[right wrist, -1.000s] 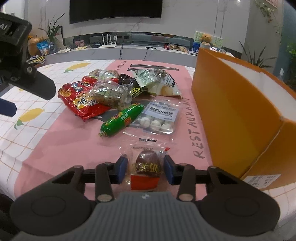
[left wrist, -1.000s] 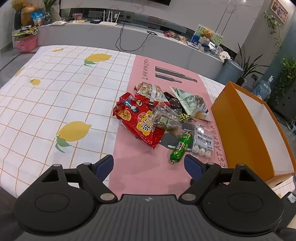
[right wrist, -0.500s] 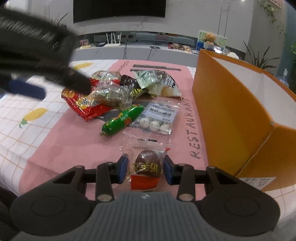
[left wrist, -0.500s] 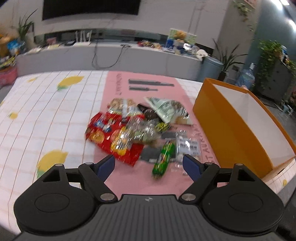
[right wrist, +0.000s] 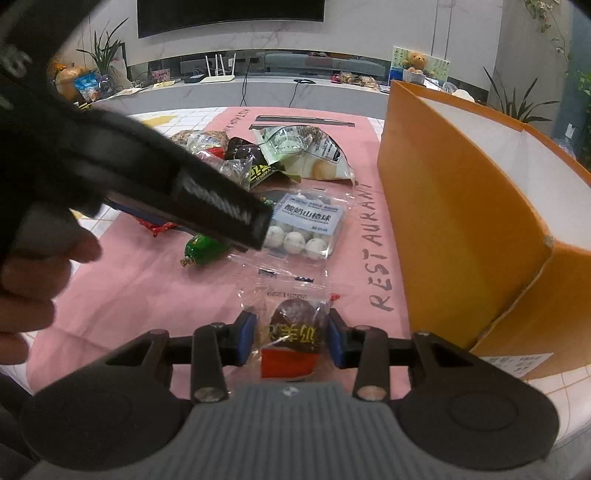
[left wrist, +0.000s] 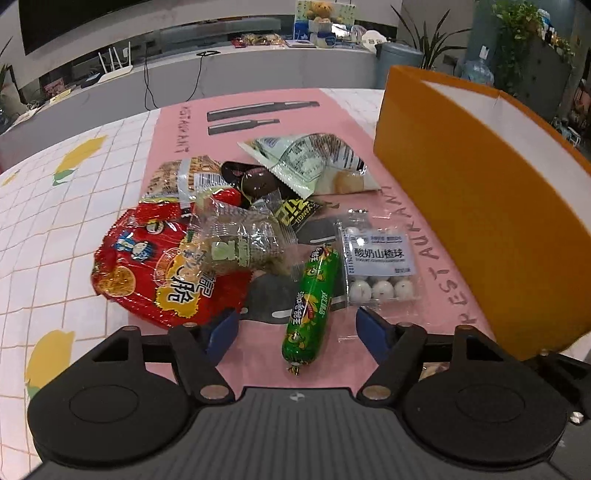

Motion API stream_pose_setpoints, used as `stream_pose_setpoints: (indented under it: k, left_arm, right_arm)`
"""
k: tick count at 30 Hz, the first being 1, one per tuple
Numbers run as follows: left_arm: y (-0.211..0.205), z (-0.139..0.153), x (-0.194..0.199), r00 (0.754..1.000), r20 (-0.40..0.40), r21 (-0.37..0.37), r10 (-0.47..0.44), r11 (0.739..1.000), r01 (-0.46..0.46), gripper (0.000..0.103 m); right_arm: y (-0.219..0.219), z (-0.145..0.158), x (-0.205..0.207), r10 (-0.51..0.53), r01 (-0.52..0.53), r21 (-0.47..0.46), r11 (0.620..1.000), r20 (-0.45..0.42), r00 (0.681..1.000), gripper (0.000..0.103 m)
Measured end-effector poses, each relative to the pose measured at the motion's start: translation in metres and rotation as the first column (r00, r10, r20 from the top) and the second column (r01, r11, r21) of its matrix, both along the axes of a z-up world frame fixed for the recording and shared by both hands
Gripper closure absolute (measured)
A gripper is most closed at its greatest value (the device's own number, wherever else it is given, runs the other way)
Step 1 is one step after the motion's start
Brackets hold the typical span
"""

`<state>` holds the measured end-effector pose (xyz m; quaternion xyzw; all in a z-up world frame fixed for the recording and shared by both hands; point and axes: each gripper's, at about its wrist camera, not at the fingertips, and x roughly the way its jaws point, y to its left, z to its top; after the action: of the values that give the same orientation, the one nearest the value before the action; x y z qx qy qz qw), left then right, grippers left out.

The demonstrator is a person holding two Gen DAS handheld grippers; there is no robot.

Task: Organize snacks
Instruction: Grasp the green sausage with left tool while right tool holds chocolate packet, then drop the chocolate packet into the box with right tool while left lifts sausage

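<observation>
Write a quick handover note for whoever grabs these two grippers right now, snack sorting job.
Left gripper: open, jaws just been closing, astride the green sausage, pads not yet on it.
Right gripper: shut on the clear-wrapped dark snack, low over the pink mat.
Orange box: right of the pile; inside only partly seen, no snacks visible.
Left: red bag, white-ball pack, rest of pile on the mat.

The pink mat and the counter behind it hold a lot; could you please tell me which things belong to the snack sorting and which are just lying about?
Part of the job:
- green sausage
- red chip bag
- white-ball packet
- chocolate packet
- orange box

Just lying about:
- teddy bear
- router
- potted plant
</observation>
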<state>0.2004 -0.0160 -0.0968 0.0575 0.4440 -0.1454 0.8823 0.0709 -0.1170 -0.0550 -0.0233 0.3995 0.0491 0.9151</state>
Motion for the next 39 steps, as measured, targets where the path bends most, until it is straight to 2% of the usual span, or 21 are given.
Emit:
stream_pose_setpoints:
  k: [4,7,11,13,14,15,21,27,33,39]
  left_arm:
    - [0.000,-0.006,0.006,1.000,-0.029,-0.044,0.011,0.999,-0.012,0.028]
    - [0.006,-0.008,0.009,0.997,-0.049,-0.087,0.061,0.994,-0.065,0.029]
    - [0.009,-0.008,0.009,0.996,-0.048,-0.098,0.075,0.992,-0.079,0.029]
    - [0.008,-0.008,0.008,0.996,-0.041,-0.090,0.080,0.992,-0.084,0.037]
    - [0.007,-0.007,0.007,0.996,-0.037,-0.084,0.082,0.993,-0.085,0.055]
    - [0.008,-0.007,0.007,0.996,-0.045,-0.093,0.077,0.992,-0.081,0.065]
    - [0.009,-0.005,0.006,0.993,-0.050,-0.079,0.102,0.991,-0.106,0.067]
    - [0.012,0.005,-0.005,0.995,-0.035,-0.088,0.090,0.992,-0.093,0.072]
    - [0.020,0.018,-0.016,0.994,-0.040,-0.124,0.099,0.987,-0.104,0.078]
    - [0.027,0.034,-0.029,0.995,-0.019,-0.174,0.094,0.980,-0.095,0.079]
  right_arm:
    - [0.000,0.000,0.001,0.003,-0.003,-0.002,1.000,-0.002,1.000,0.064]
    - [0.000,0.000,0.000,0.006,-0.006,-0.005,1.000,-0.001,1.000,0.064]
    - [0.001,0.000,0.000,0.005,-0.005,-0.005,1.000,-0.001,1.000,0.064]
    - [0.001,0.000,0.000,0.007,-0.007,-0.006,1.000,0.000,1.000,0.064]
    - [0.001,0.000,-0.001,0.008,-0.008,-0.007,1.000,0.001,1.000,0.064]
    - [0.001,0.000,-0.001,0.009,-0.009,-0.008,1.000,0.001,1.000,0.064]
    - [0.000,0.000,-0.001,0.010,-0.010,-0.010,1.000,0.002,1.000,0.064]
    - [0.002,0.008,-0.004,0.026,-0.025,-0.018,1.000,0.040,0.999,0.064]
    - [0.000,0.016,-0.009,0.034,-0.034,-0.007,0.999,0.063,0.997,0.064]
    - [-0.004,0.027,-0.014,0.036,-0.038,0.024,0.999,0.094,0.995,0.064]
